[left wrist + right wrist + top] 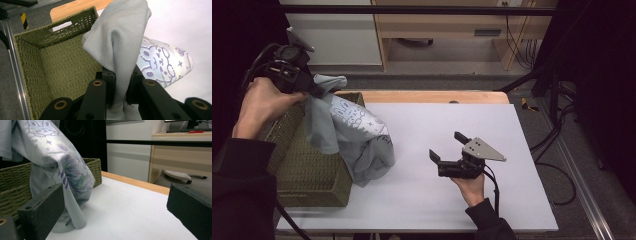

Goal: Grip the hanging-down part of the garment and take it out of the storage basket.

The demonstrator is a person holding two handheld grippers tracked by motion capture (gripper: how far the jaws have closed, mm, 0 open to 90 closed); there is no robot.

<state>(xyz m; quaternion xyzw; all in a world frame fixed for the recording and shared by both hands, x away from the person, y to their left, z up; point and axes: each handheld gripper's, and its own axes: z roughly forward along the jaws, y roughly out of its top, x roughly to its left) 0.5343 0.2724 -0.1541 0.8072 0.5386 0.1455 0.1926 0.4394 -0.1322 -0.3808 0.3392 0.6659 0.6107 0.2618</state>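
The left gripper (pixel 314 90) pinches a pale printed garment (pixel 354 135) above the green woven basket (pixel 312 175) at the table's left edge, cloth draping over the basket's right rim. The right gripper (pixel 447 147), jaws wide and holding nothing, rests mid-table on the bare white tabletop (pixel 437 200). Wooden cabinets (pixel 452 25) stand beyond the far edge.

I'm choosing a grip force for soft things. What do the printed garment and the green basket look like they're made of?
The garment looks like a soft, matte knit, probably cotton jersey: fine ribbing shows, and it drapes and folds limply from the left gripper. The basket looks woven from olive cord or paper rope, with a coarse, regular weave and open lattice near the rim; which fibre cannot be told.
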